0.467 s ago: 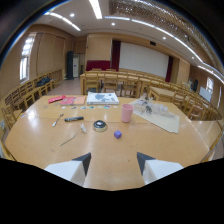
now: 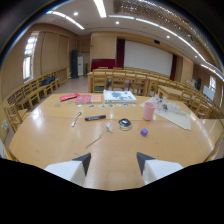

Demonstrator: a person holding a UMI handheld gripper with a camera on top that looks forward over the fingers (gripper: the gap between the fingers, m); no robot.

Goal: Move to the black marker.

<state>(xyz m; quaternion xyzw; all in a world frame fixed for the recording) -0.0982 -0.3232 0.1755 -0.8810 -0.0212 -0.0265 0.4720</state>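
Observation:
The black marker (image 2: 95, 118) lies flat on the wooden table (image 2: 50, 140), well beyond my fingers and a little left of the gap between them. My gripper (image 2: 113, 161) is open, its two dark fingertips (image 2: 83, 161) hovering over bare table with nothing between them. A silver pen-like tool (image 2: 76, 119) lies just left of the marker.
A round black-and-white object (image 2: 124, 123), a small purple cube (image 2: 144, 132) and a pink cup (image 2: 148, 111) sit right of the marker. A thin stick (image 2: 94, 142) lies nearer me. Books (image 2: 119, 96) and red items (image 2: 69, 97) are at the far edge. Chairs surround the table.
The view has swung right and closer: the marker and nearby objects now sit nearer the middle ahead of the fingers. The fingers' spacing is unchanged.

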